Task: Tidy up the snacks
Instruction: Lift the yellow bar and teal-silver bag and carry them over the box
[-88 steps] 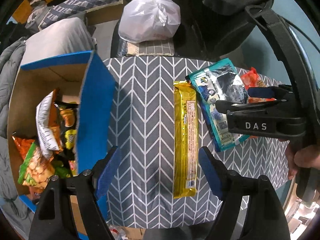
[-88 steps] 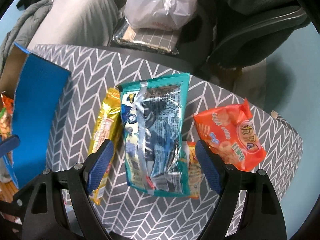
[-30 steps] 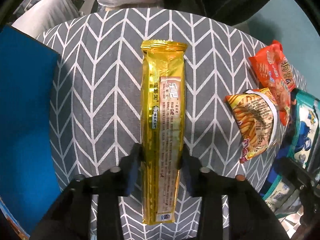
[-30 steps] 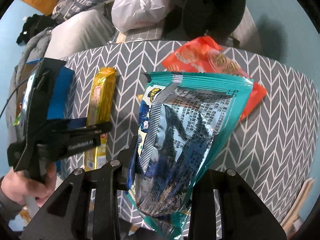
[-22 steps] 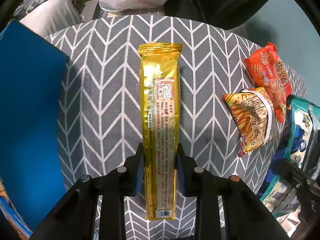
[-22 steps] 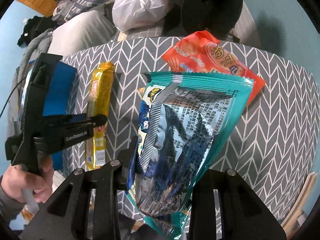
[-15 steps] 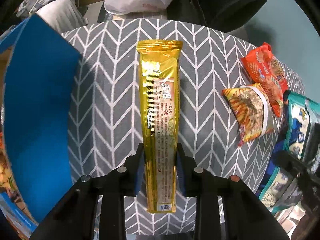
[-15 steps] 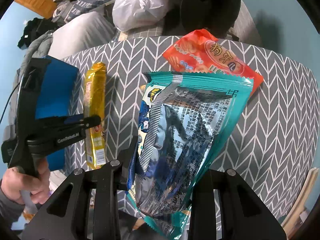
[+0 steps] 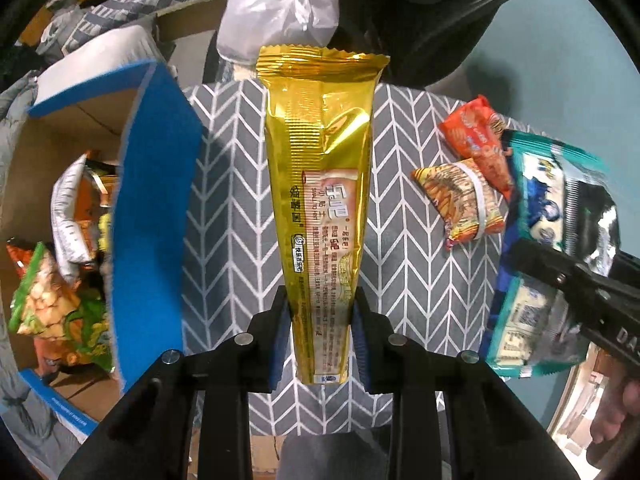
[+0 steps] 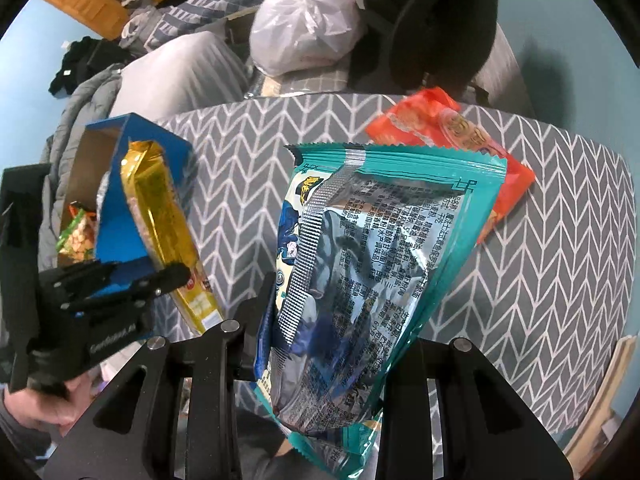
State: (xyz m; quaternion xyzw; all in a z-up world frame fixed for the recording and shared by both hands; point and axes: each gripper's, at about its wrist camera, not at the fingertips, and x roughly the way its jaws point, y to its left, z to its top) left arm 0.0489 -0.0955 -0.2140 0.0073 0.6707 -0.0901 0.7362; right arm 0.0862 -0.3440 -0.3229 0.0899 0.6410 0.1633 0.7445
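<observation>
My left gripper (image 9: 320,320) is shut on the lower end of a long gold snack packet (image 9: 320,168), which hangs lifted above the grey chevron table (image 9: 236,216). In the right wrist view the same gold packet (image 10: 160,208) is seen held beside the blue box (image 10: 132,188). My right gripper (image 10: 324,336) is shut on a teal and silver snack bag (image 10: 360,264), held up off the table; that teal bag (image 9: 560,216) shows at the right edge of the left wrist view. An orange snack bag (image 9: 476,140) and a small striped chips bag (image 9: 460,200) lie on the table.
The blue cardboard box (image 9: 156,208) stands open at the table's left with several snack bags (image 9: 48,304) inside. Behind the table are a white plastic bag (image 9: 280,12), a dark chair (image 9: 440,12) and grey bedding (image 10: 168,76).
The left gripper closed on the gold packet and lifted it off the table, bringing the box's inside into view. The right gripper, holding the teal bag, rose slightly.
</observation>
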